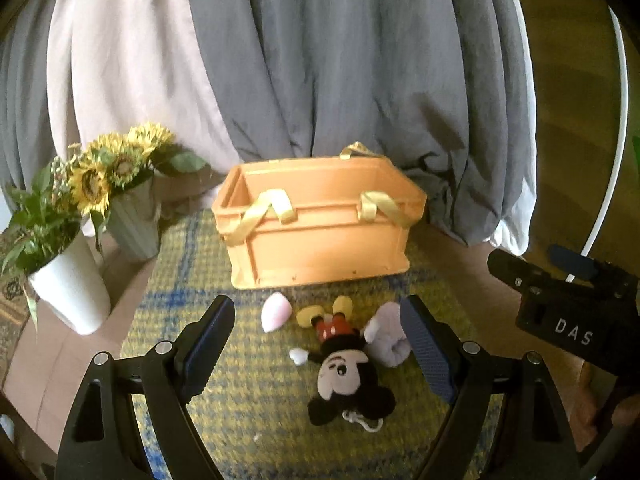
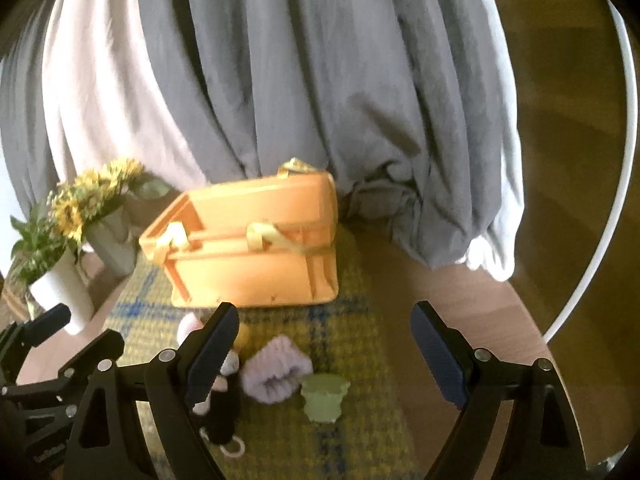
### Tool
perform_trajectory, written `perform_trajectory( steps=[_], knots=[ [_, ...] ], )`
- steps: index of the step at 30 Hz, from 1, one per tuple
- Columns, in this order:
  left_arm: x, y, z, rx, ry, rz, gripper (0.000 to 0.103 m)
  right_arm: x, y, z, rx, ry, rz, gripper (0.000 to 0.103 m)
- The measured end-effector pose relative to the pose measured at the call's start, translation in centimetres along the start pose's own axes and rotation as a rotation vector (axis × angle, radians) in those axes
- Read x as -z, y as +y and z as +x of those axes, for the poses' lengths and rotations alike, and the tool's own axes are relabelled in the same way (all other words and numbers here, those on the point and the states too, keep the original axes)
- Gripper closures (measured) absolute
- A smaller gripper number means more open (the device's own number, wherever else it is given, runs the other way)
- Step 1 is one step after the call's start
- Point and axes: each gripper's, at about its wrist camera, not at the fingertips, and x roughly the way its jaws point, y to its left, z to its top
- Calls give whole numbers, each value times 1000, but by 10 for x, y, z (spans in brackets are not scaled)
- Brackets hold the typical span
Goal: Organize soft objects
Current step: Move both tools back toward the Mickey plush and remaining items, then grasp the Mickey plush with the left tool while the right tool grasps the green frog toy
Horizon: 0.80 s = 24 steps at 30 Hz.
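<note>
L gripper (image 1: pixel 320 344) wide open & empty, Mickey plush (image 1: pixel 344 364) on the mat right ahead betw its jaws, long axis running away toward orange basket (image 1: pixel 320 240); R gripper (image 2: pixel 324 356) also wide, nearer the lilac knit (image 2: pixel 276 376).

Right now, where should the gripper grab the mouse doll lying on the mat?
Probably the mouse doll's narrow middle, coming down from above with the open left gripper. It lies flat on the mat, head nearest the camera; the head looks wide and round.
</note>
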Motion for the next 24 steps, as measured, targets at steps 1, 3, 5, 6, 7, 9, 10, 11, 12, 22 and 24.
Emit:
perform_trajectory(
  steps=[1,3,5,6,7,9,10,11,12,22,24],
  knots=[
    [3,-2,2,-3,10,-3,18,3,-2,3,-7,14,-4,15],
    [9,-4,7,-8,33,-9,18,9,-3,8,-20,36,-12,15],
    [15,-6,14,-5,60,-16,18,14,-6,16,-32,65,-20,15],
    [19,-7,18,-5,75,-20,18,17,-7,19,-39,79,-20,15],
    [21,-7,21,-4,84,-22,18,20,-8,23,-42,92,-20,15],
    [27,-9,26,-6,103,-25,18,26,-10,30,-50,116,-23,15],
    [30,-10,30,-4,113,-25,19,28,-11,32,-53,123,-26,15],
    [32,-12,34,-4,122,-24,19,31,-11,36,-58,137,-33,15],
    [35,-13,38,-6,133,-20,19,34,-11,39,-64,149,-39,15],
    [52,-19,75,4,227,1,21,60,-18,80,-112,271,-48,16],
    [55,-19,82,15,251,-4,21,63,-18,86,-111,278,-51,18]
  ],
)
